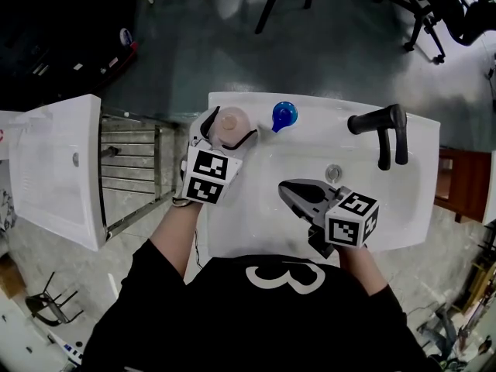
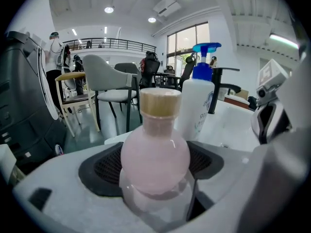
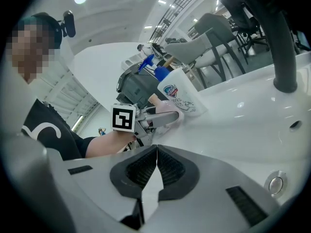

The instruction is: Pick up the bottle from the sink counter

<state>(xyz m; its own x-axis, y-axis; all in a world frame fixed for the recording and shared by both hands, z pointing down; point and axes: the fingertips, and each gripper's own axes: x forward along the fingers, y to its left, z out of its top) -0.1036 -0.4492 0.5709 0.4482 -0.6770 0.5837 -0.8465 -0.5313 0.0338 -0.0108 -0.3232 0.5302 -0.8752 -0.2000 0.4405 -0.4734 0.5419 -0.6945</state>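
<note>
The room is a big open hall with a grey floor (image 1: 325, 45), ceiling lights, and chairs (image 2: 109, 81) beyond. In the middle stands a white sink counter (image 1: 403, 223), glossy and smooth. A black faucet (image 1: 380, 126) stands at its back right corner and a drain (image 1: 333, 173) lies in the basin. A second white unit (image 1: 54, 169) stands well apart to the left, with a metal rack (image 1: 128, 169) between.

The bottle (image 1: 232, 121), pink and round-bellied with a tan cap, stands upright at the back left corner of the counter. A white pump bottle (image 1: 284, 115) with a blue head is just beside it. The left gripper (image 2: 155, 164) has its jaws spread wide on either side of the bottle. The belly sits between the pads, which do not seem to press on it. The right gripper (image 1: 291, 188) hangs over the front of the basin, its jaws together on nothing.

The main risks come from the bottle's shape and where it stands:
- **Slipping out:** if the pads close on the curve of the belly, the slick round body could squirt up or forward out of the grip.
- **Knocking over:** a jaw that bumps it off-centre could tip it into the pump bottle, or over the nearby back left edge to the floor.
- **Sliding away:** the shiny counter would probably let it slide instead of holding it in place.
</note>
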